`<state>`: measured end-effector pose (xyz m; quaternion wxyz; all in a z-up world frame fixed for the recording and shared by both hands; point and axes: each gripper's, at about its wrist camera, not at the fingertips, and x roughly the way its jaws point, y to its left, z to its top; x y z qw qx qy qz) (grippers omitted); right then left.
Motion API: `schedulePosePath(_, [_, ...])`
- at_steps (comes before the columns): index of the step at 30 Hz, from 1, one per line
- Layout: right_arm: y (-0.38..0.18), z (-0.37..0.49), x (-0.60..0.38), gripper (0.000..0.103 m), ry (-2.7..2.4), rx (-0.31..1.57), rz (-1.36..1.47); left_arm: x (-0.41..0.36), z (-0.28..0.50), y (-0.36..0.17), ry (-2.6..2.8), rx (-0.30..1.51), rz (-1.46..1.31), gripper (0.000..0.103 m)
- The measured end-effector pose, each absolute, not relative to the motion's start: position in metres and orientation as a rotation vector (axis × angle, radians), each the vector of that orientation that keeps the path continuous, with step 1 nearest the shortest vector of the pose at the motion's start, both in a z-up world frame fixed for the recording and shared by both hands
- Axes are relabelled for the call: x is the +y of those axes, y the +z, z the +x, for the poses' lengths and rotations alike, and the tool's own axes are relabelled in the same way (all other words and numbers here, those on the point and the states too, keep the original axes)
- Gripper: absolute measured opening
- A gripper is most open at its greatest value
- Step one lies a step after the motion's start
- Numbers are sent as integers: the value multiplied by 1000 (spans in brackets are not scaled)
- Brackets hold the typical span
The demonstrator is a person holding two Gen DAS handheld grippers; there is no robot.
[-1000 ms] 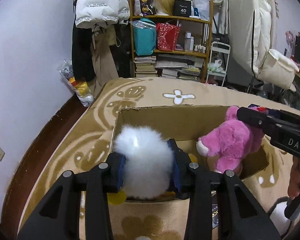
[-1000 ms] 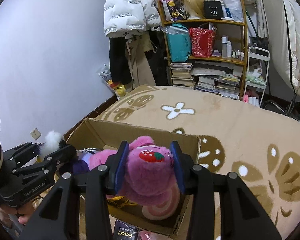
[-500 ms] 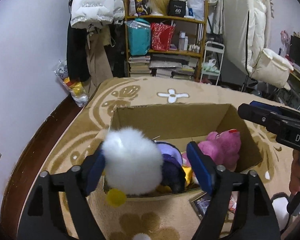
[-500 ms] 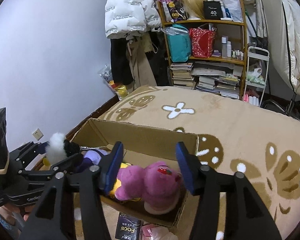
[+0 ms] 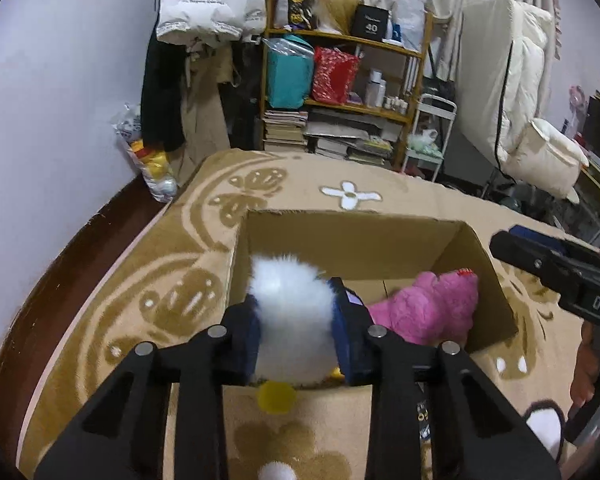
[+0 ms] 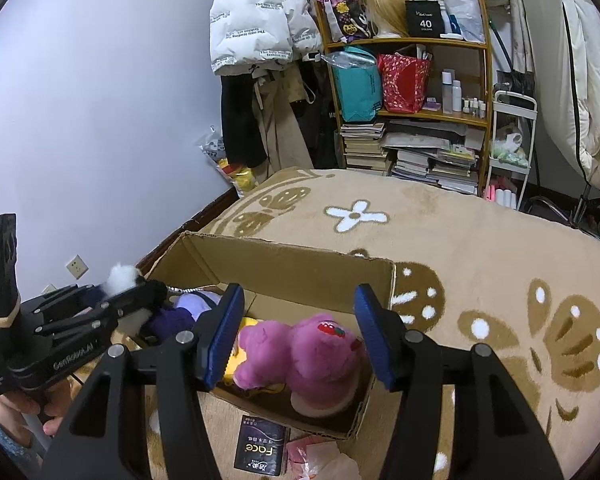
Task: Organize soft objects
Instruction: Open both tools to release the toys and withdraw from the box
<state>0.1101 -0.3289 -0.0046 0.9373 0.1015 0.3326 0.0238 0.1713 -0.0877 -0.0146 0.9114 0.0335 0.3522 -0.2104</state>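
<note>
Cardboard box (image 5: 364, 240) sits open on the patterned rug (image 5: 172, 304); everything else I place relative to it. My left tongs (image 5: 298, 330) are clenched on the white fluffy toy (image 5: 292, 312), held at the box's near-left edge, w/ a yellow bit (image 5: 277, 397) of it hanging just outside the near wall. My right tongs (image 6: 298, 334) are released, pads spread wide above the box's right half. Pink bear (image 6: 300, 356) lies inside the box, right end, free of the pads. Purple plush (image 6: 184, 312) is inside too, left of the bear. Black packet (image 6: 260, 450) lies on the rug just outside the box's near wall.
</note>
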Motion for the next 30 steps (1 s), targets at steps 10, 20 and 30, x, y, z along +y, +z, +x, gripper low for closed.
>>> schedulePosePath(10, [-3,111,-337,60,24,661,225,-110,175,10,-472,654,107,32])
schedulePosePath(20, [4,101,-349,60,-9,679,262,-131,169,8,-512,696,137,67])
schedulePosePath(30, [9,72,-347,79,-12,713,295,-113,138,20,-399,727,198,90])
